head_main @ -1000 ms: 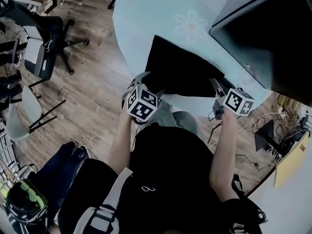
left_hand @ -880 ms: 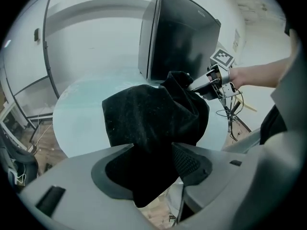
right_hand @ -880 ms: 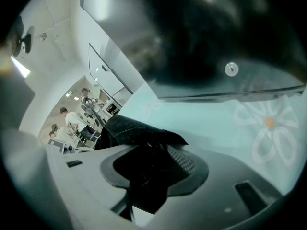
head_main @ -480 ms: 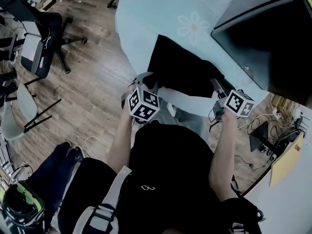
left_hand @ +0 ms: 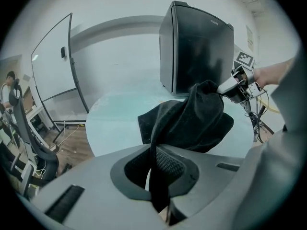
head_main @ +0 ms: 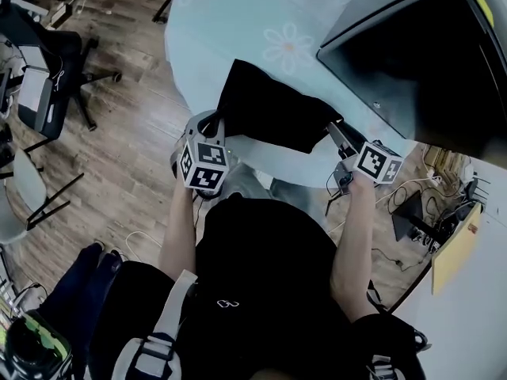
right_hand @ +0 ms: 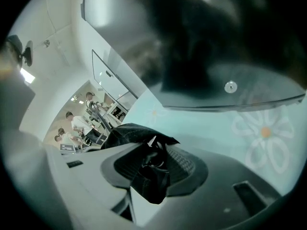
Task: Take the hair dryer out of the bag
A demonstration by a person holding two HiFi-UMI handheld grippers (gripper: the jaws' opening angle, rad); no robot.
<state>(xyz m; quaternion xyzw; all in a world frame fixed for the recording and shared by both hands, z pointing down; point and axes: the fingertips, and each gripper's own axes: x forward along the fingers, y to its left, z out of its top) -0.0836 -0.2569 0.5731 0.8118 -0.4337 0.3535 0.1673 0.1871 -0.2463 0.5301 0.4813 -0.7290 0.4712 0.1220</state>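
Left gripper (left_hand: 156,176), its jaws just closed to a narrow pinch, clamps a fold of the black bag (head_main: 269,109) at the cloth's near left corner, while the right gripper (right_hand: 153,169) holds a thicker bunch of the same fabric between jaws that stand wider and have just closed a little further on it. From the head view the soft bag lies at the near edge of a round, pale blue table (head_main: 238,22), strung between the two tools with the person standing just behind them. In the left gripper view the cloth runs out of the jaws, rises in a dark drape and peaks where the right tool lifts it, the rest slumping onto the tabletop. The hair dryer itself shows in no view, and whether it sits inside the bag cannot be told from the cloth's shape. Beyond the bag, on the far right of the table, stands a large black cabinet (head_main: 428,62), near the bag but apart from it; the right gripper view catches a small round lock on its underside edge. A white daisy print (head_main: 289,47) marks the table covering between bag and cabinet. Beside the table, a black office chair (head_main: 40,62) stands on the wooden floor (head_main: 127,149), and loose cables (head_main: 404,204) trail on the floor at the person's right. Several people (right_hand: 76,123) appear small and far off in the right gripper view.
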